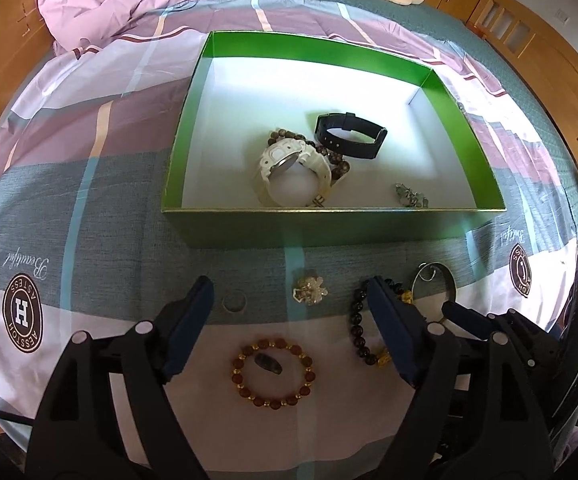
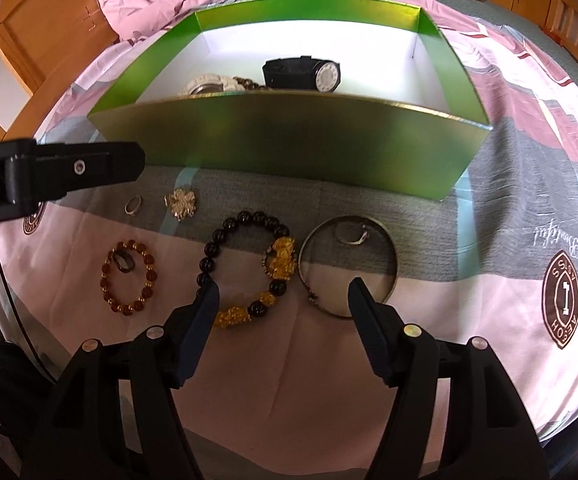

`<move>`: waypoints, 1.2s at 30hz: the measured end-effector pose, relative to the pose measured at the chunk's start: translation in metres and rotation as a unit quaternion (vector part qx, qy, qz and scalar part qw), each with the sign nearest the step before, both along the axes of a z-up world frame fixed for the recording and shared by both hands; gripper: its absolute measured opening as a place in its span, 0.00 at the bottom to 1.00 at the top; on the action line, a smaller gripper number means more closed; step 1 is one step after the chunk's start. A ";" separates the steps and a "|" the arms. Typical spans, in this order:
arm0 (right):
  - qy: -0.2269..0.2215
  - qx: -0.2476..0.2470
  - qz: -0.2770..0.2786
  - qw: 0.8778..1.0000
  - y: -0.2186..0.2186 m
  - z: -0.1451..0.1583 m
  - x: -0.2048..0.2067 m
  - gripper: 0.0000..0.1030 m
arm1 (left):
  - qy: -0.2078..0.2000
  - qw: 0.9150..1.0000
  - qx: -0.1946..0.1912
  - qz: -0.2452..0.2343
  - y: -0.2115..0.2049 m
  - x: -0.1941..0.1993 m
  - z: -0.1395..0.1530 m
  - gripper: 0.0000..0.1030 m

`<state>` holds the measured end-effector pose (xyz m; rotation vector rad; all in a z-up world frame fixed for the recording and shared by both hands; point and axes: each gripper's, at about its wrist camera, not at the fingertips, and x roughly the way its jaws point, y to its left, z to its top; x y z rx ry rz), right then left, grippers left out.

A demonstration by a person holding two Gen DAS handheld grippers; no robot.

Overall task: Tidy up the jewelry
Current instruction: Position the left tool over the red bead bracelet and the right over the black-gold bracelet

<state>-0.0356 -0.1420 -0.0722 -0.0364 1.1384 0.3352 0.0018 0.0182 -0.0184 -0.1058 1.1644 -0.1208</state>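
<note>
Red-and-gold bead bracelet [image 1: 273, 374] lying flat on the bedspread [image 1: 89, 200], just before the green box [image 1: 329, 222], which already holds a white watch [image 1: 293, 172] and a black watch [image 1: 351, 136]. The left gripper [image 1: 289, 300] hangs over it, jaws spread and empty. The right gripper [image 2: 283, 294], likewise open and empty, straddles the black bead bracelet [image 2: 245, 264] beside a metal bangle [image 2: 349, 268]. Pinch one side of each strand, lift clear, and release low inside the box.

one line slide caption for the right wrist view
Open right claw above a black bead bracelet and a bangle on the bedspread, green box behind.
</note>
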 end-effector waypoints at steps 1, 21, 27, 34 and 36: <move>0.002 0.000 0.001 1.000 0.000 -0.001 0.000 0.64 | 0.001 1.000 0.001 0.000 0.000 0.000 0.000 0.77; -0.007 -0.009 0.007 1.000 -0.001 -0.009 -0.001 0.71 | 0.011 1.000 0.018 -0.007 -0.007 0.002 -0.008 0.80; -0.015 -0.003 0.023 1.000 0.001 -0.007 -0.006 0.41 | 0.014 1.000 0.021 -0.009 -0.008 0.002 -0.010 0.80; -0.021 -0.017 0.033 0.999 0.001 -0.005 -0.007 0.20 | 0.016 1.000 0.022 -0.008 -0.007 0.003 -0.011 0.80; -0.021 -0.025 0.028 0.999 -0.003 -0.003 -0.006 0.14 | 0.019 1.000 0.021 -0.007 -0.005 0.003 -0.011 0.80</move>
